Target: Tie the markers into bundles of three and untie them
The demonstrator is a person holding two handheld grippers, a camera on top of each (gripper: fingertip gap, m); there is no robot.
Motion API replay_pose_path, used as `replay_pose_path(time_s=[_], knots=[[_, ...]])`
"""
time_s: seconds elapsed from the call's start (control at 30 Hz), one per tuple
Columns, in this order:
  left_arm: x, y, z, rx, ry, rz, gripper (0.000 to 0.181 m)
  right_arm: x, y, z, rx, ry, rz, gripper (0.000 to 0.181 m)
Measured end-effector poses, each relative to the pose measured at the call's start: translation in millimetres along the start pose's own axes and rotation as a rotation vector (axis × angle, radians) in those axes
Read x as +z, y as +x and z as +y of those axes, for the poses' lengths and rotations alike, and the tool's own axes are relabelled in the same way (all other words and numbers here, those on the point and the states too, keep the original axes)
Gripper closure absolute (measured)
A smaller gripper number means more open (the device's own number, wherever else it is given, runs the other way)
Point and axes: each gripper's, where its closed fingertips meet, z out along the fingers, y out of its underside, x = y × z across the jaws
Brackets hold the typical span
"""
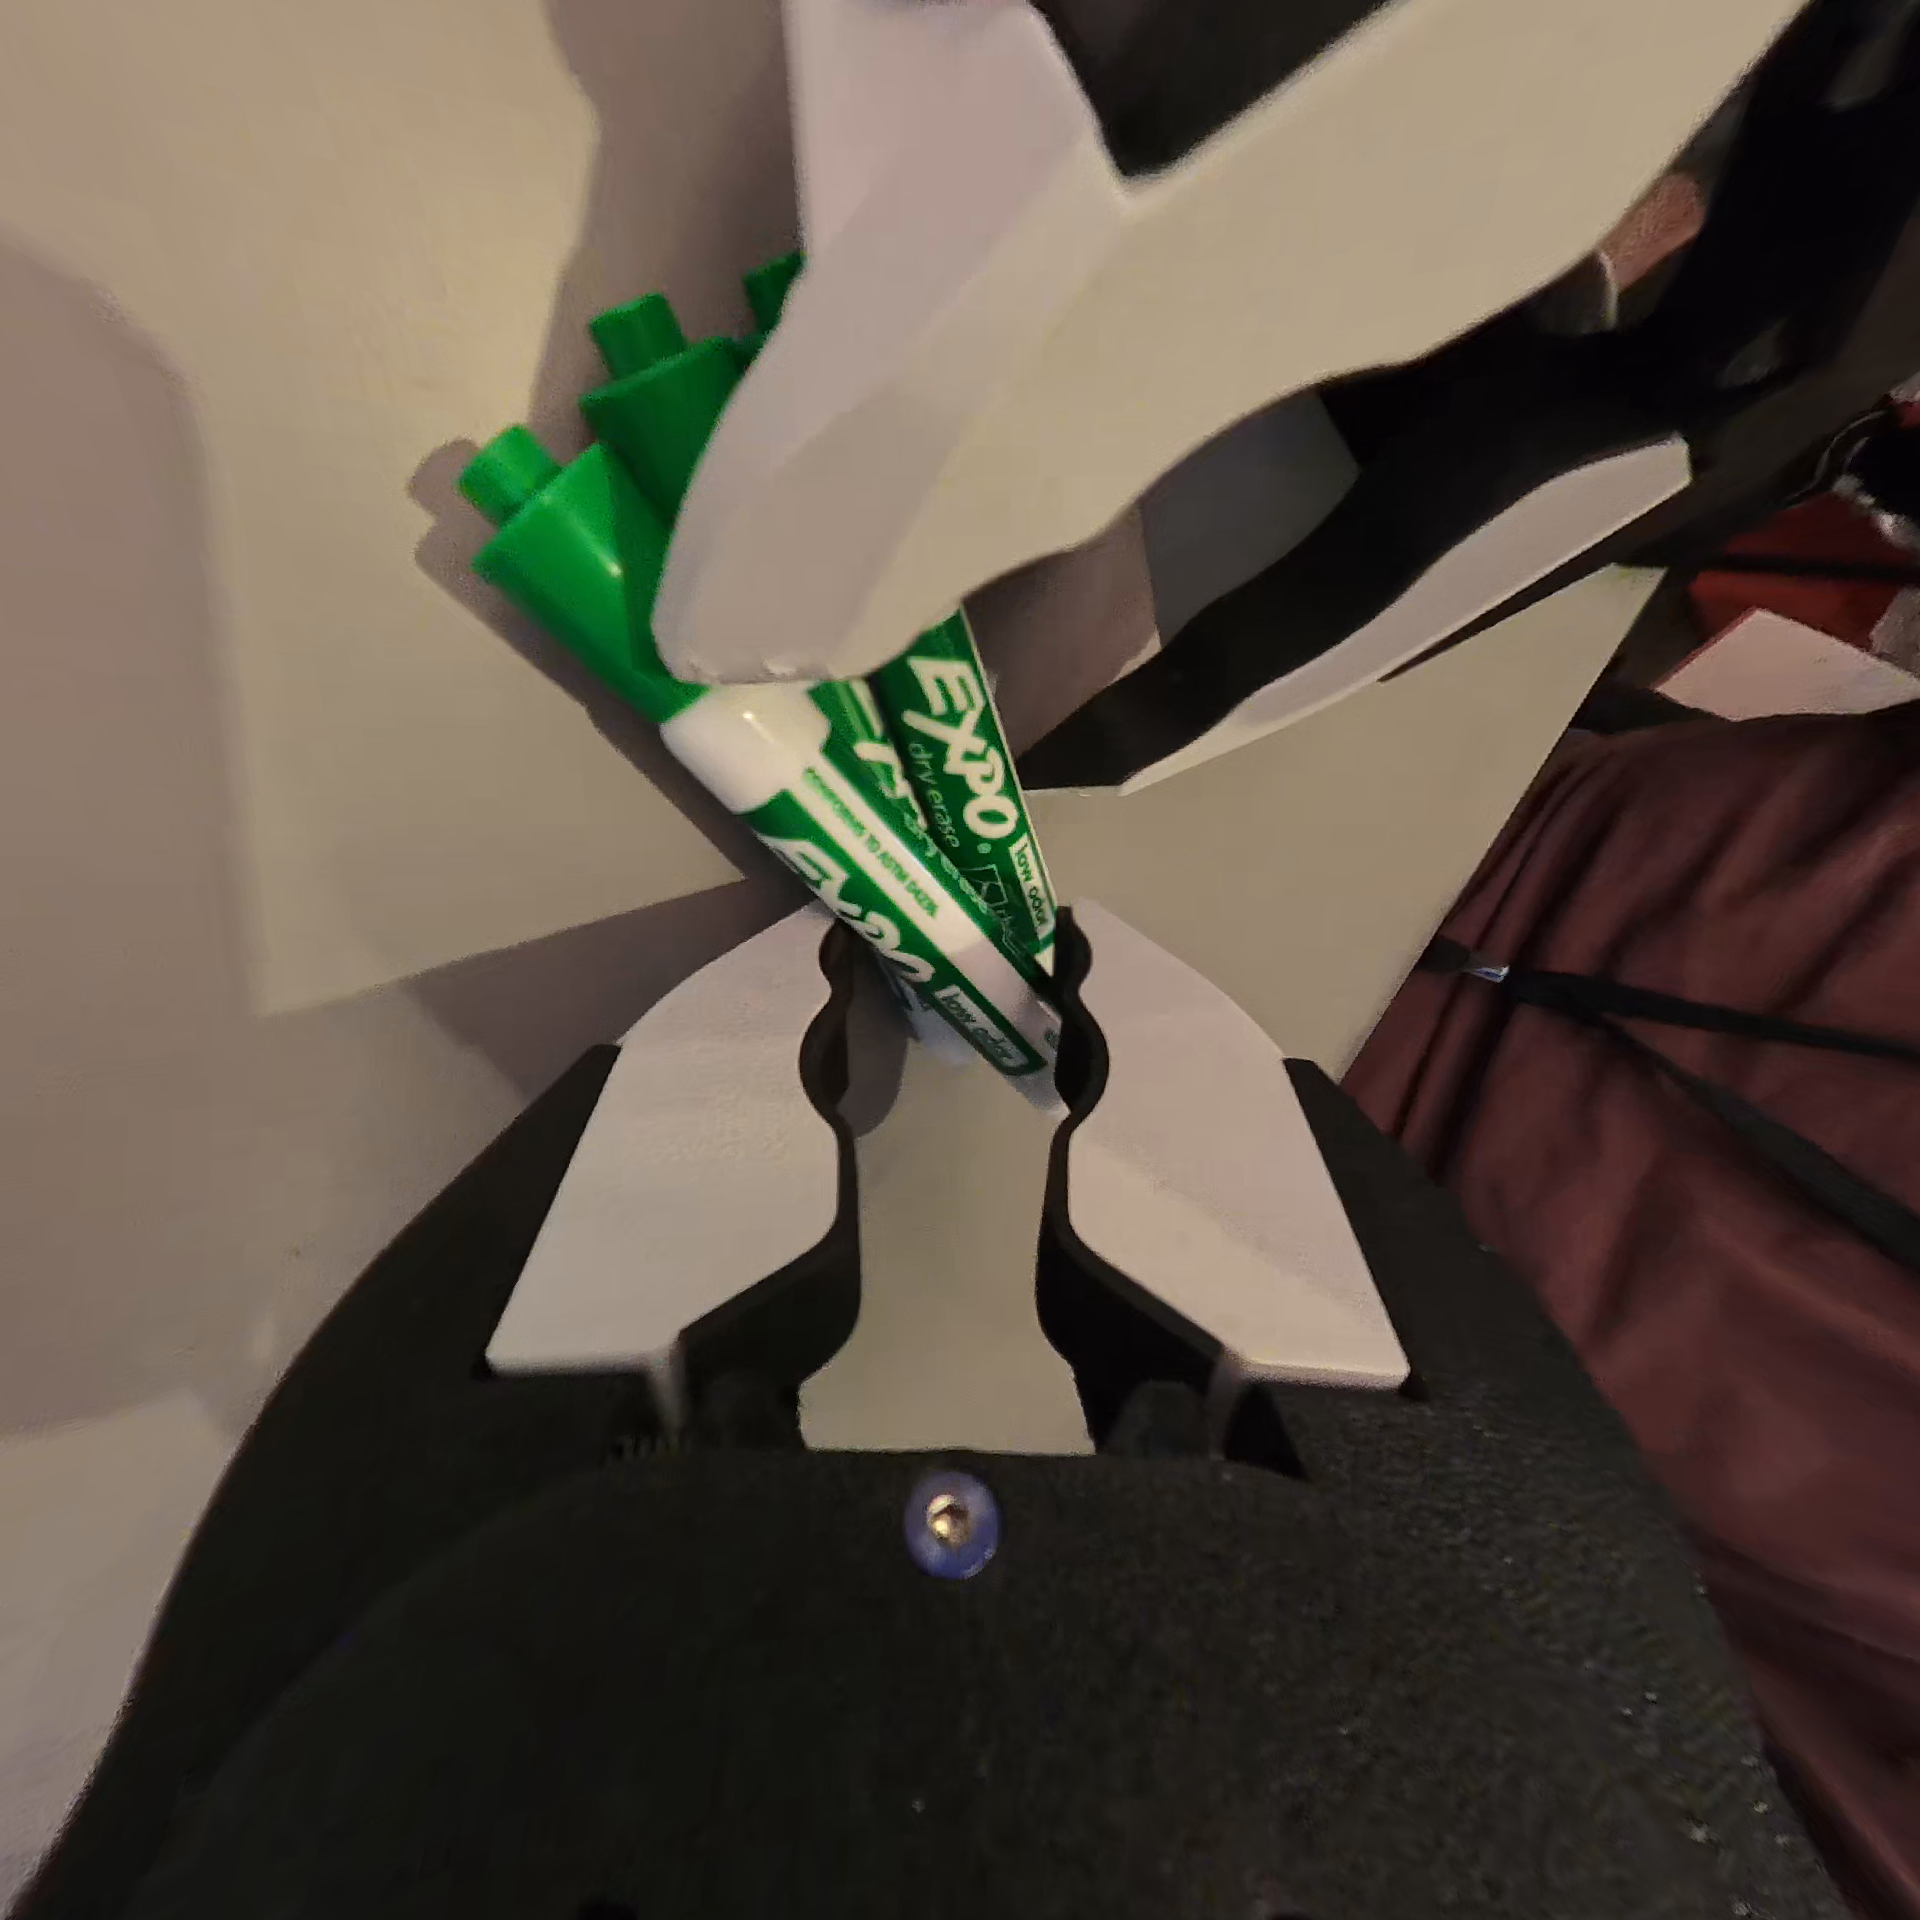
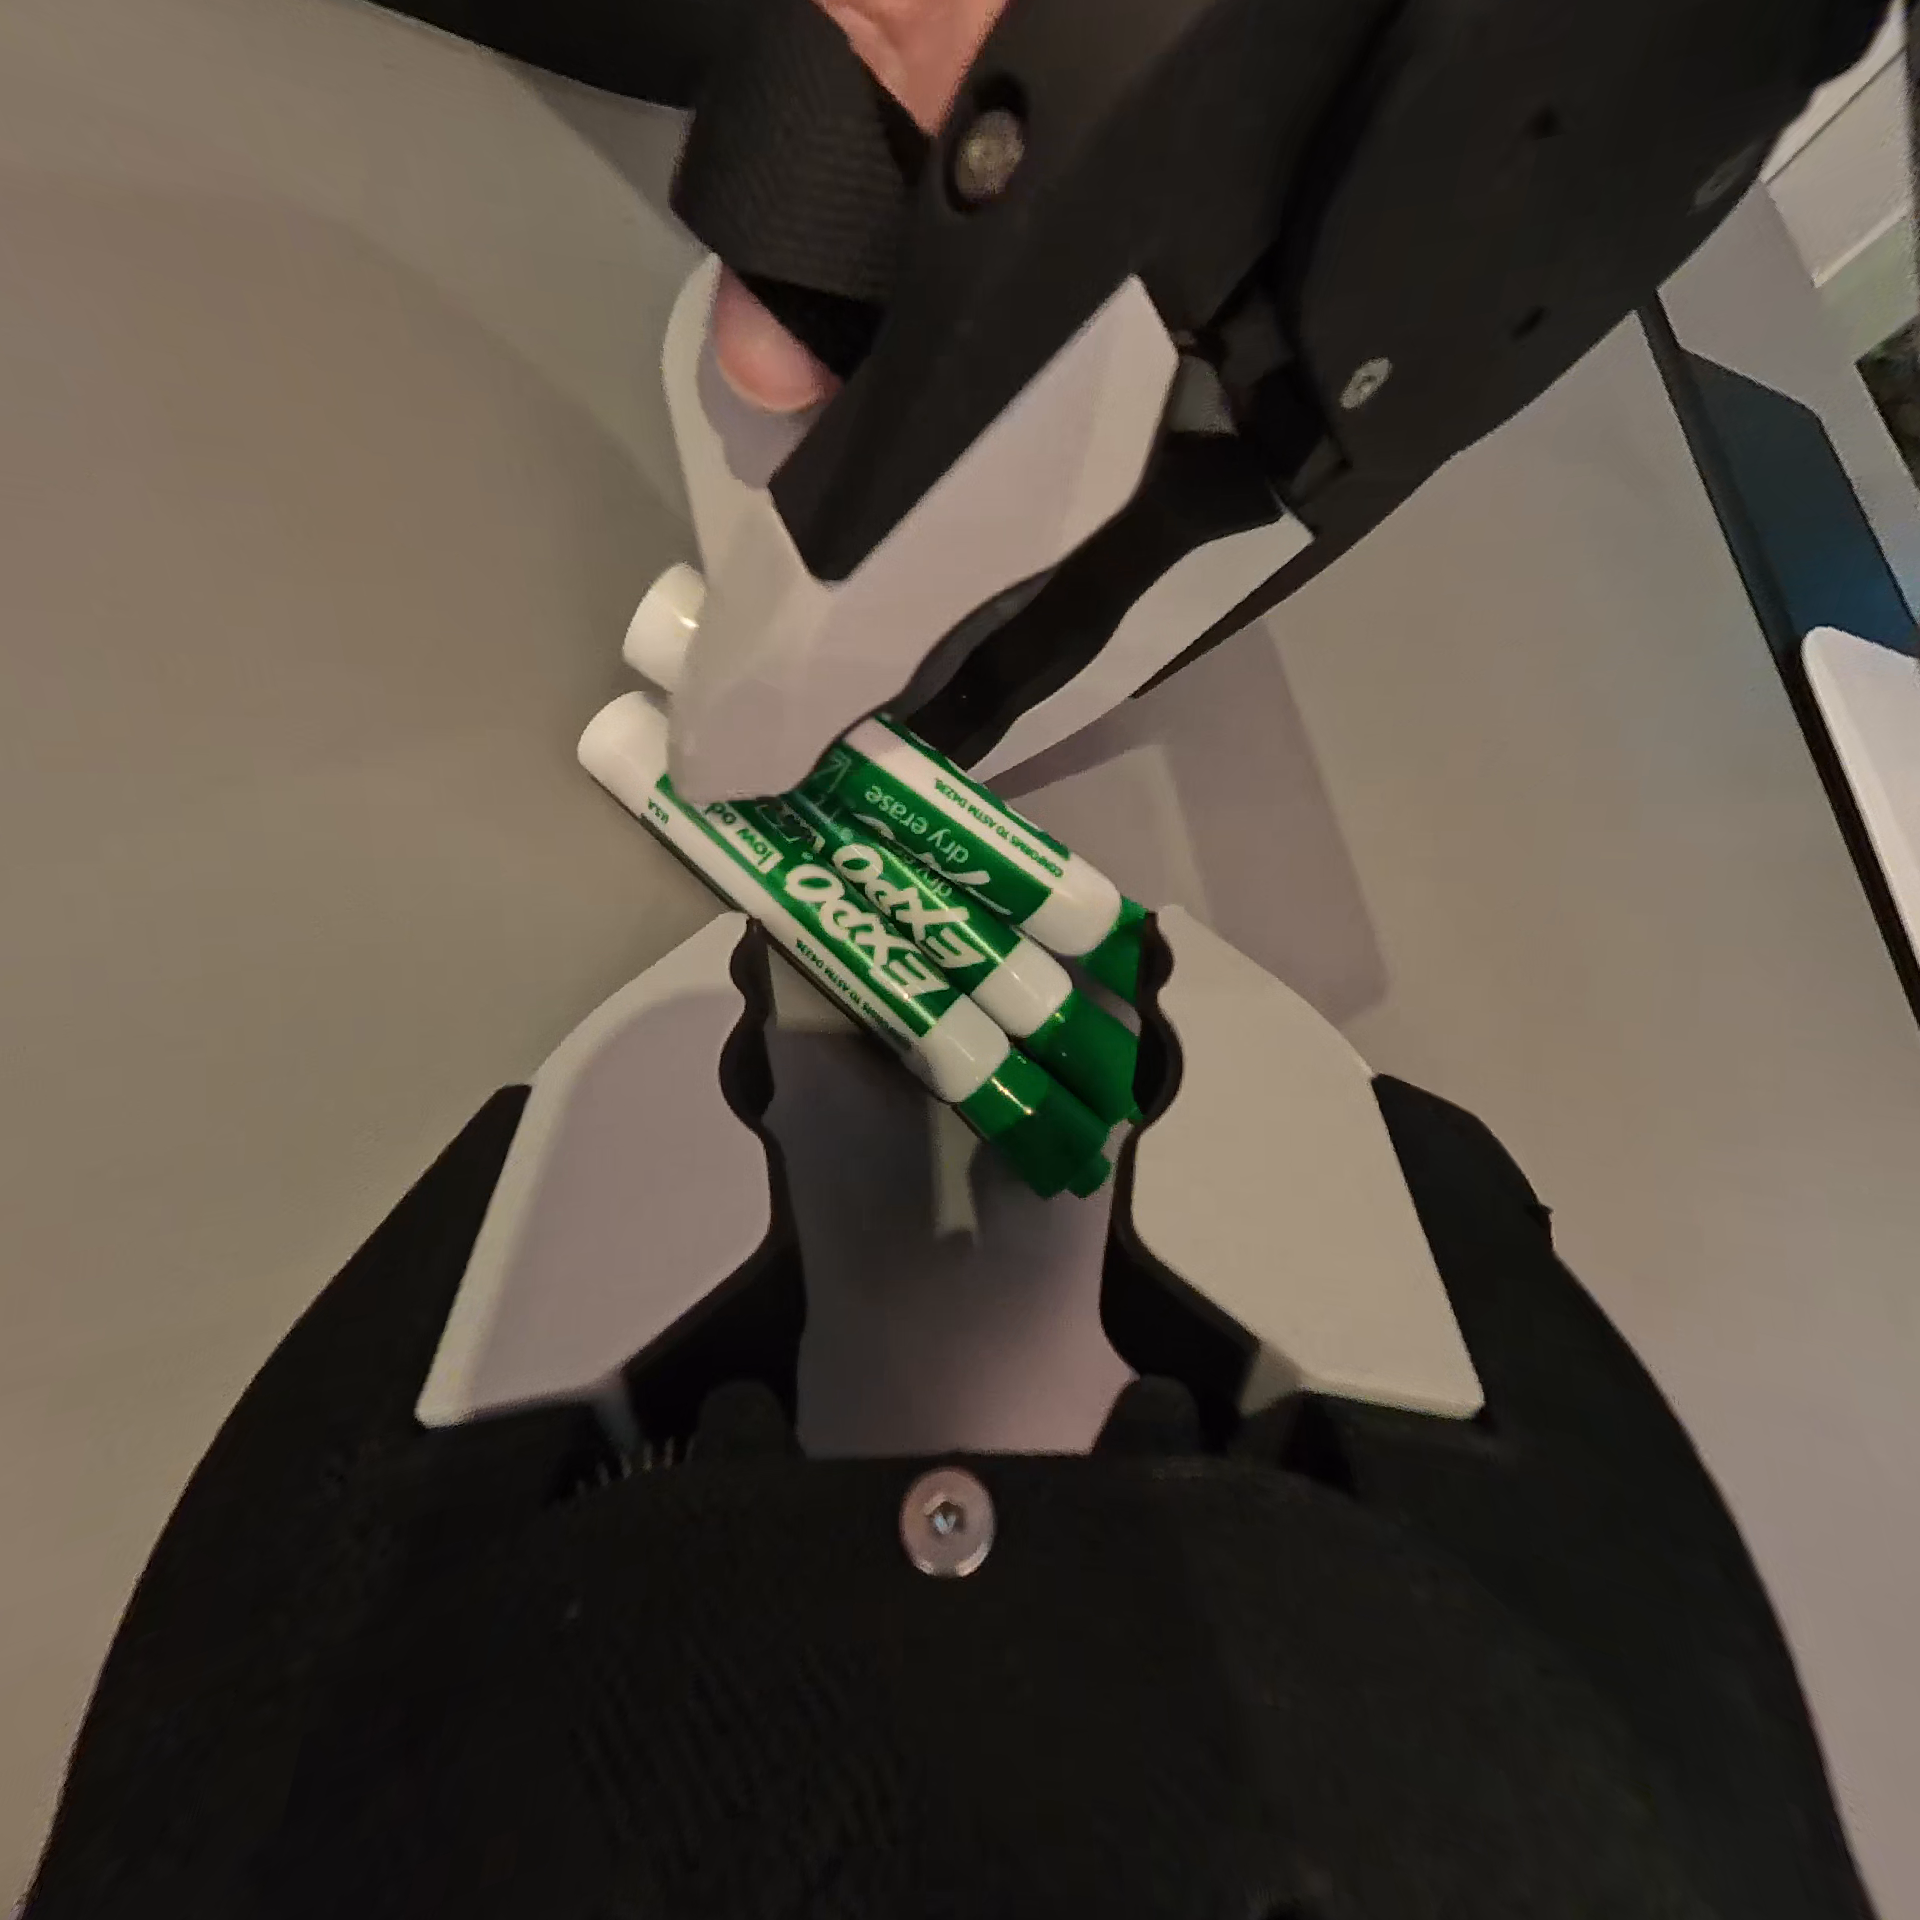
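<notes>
Nearest in the left wrist view, the left gripper [image 1: 951, 997], grey-fingered on a black body, is clamped on the white tail ends of three green-capped, white-barrelled dry-erase markers [image 1: 883, 821]. In the right wrist view the right gripper [image 2: 951, 1023] encloses the caps; whether it presses them I cannot tell. Each gripper hides part of the barrels. No tie shows. Beyond, the pale tabletop [image 2: 260, 623] lies open leftward

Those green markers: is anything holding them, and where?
Both grippers appear to hold the three green markers. The left gripper grips the white barrel ends; the right gripper closes around the green cap ends.
</notes>
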Motion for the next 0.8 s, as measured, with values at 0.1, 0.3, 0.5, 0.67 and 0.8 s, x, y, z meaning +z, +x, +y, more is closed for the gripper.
replay_pose_path(time_s=[0.1, 0.3, 0.5, 0.67, 0.8], knots=[[-0.2, 1.1, -1.1, 0.041, 0.005, -0.021, 0.140, -1.2, 3.1, 1.5, 0.028, 0.010, 0.006, 0.110], [-1.4, -0.2, -2.3, 0.077, 0.027, -0.012, 0.139, -2.7, 8.9, 2.7, 0.021, 0.007, 0.044, 0.103], [-2.8, -7.1, -8.1, 0.145, -0.022, -0.128, 0.135, -2.0, 15.6, 7.6, 0.095, -0.001, 0.042, 0.098], [-0.7, -9.2, -8.0, 0.209, -0.040, -0.225, 0.133, -3.5, 16.5, 6.6, 0.074, 0.011, 0.055, 0.098], [0.4, -9.7, -9.0, 0.223, -0.012, -0.255, 0.134, -5.2, 20.2, 6.8, 0.061, 0.015, 0.084, 0.095]])
